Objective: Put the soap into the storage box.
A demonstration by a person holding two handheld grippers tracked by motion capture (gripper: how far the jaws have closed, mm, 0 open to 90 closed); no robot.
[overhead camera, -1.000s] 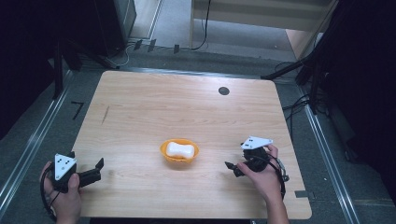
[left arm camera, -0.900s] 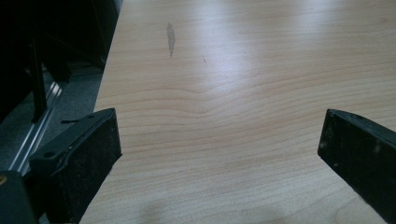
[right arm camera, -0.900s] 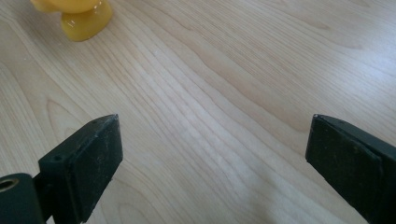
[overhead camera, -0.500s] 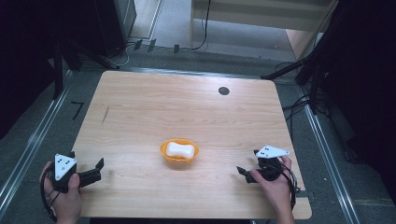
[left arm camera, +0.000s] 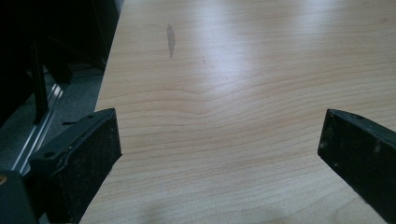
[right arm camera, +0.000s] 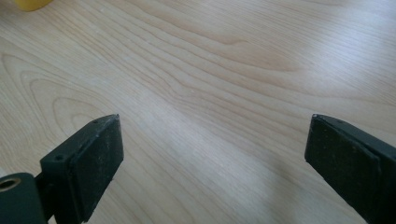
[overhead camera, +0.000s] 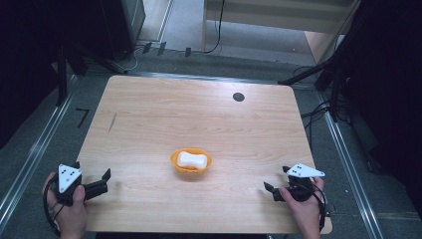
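Note:
An orange bowl stands near the middle of the wooden table, and a white rounded bar lies in it. At the table's front left corner a hand holds my left gripper, open and pointing right over bare wood. Its own view shows the left gripper with jaws wide apart and nothing between them. My right gripper is near the front right corner, open, pointing left toward the bowl and well apart from it. In its own view the right gripper is empty, with the bowl's rim at top left.
A black round grommet sits in the tabletop at the back right. A dark streak marks the wood at the left, also the streak ahead of the left jaws. Metal rails and cables run along the floor around the table.
My right gripper has drawn back from beside the bowl, moving right and toward the front edge. The left gripper and the bowl have stayed put.

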